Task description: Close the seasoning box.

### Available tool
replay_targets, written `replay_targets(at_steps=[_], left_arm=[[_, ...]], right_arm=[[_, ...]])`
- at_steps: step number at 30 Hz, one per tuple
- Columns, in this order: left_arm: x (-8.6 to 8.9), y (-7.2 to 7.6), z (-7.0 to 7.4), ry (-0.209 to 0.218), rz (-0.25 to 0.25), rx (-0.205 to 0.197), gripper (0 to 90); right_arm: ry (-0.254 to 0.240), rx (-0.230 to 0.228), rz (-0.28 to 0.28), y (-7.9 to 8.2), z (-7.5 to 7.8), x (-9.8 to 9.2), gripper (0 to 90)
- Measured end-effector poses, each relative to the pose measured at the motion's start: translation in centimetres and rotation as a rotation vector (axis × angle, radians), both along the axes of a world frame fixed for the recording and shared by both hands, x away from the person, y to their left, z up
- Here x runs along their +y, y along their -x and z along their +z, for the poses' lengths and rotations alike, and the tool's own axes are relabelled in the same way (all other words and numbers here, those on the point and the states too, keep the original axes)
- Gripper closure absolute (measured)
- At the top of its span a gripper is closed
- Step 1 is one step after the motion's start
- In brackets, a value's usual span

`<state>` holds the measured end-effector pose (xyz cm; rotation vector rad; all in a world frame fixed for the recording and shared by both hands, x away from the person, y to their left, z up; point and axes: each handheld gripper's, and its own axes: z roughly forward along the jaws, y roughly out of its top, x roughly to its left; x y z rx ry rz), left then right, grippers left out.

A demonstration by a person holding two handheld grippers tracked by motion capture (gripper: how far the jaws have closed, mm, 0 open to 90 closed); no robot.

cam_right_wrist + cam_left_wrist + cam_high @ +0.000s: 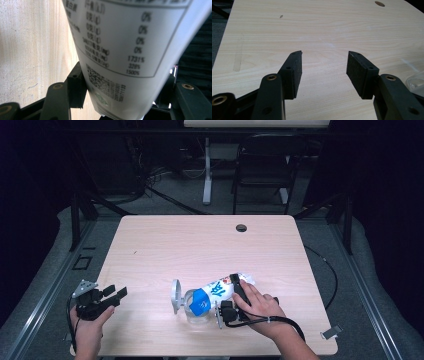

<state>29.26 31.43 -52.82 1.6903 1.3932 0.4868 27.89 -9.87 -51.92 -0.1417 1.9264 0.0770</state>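
Observation:
A white pouch (pixel 220 289) with blue print lies tilted on the wooden table (pixel 200 245), its blue lower end resting at a clear jar (pixel 192 314). My right gripper (pixel 240 287) is shut on the pouch's upper part, with a hand over the gripper. In the right gripper view the pouch's printed label (pixel 120 37) sits between the jaws and the left pad (pixel 77 87) presses on it; the right pad is hidden behind it. My left gripper (pixel 116 291) is held at the table's left front edge, open (pixel 324 62), with bare wood between its pads.
A pale round lid (pixel 175 296) stands on edge just left of the jar. A corner of a clear container (pixel 417 82) shows beside the left gripper's right jaw. A cable hole (pixel 241 228) sits near the far edge. A chair (pixel 265 165) stands beyond the table.

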Motion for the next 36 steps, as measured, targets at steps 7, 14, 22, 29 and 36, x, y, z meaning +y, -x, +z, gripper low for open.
replay_targets(at_steps=[7, 14, 22, 29, 36], left_arm=[[0.02, 0.03, 0.03, 0.002, 0.002, -0.002, 46.9], [0.02, 0.03, 0.04, 0.002, 0.002, -0.002, 46.9], [0.12, 0.02, 0.02, 0.000, 0.001, -0.001, 46.9], [0.12, -0.01, -0.01, 0.001, 0.001, -0.001, 46.9], [0.16, -0.02, -0.05, 0.005, 0.003, -0.003, 46.9]], right_arm=[[0.001, 0.002, -0.002, 0.02, 0.02, 0.01, 40.7], [0.010, -0.006, 0.003, 0.00, 0.08, 0.07, 40.7], [0.030, -0.011, 0.000, 0.08, 0.27, 0.14, 40.8], [0.029, -0.012, 0.002, 0.06, 0.28, 0.16, 40.9], [0.019, -0.012, 0.013, -0.07, 0.20, 0.18, 40.9]])
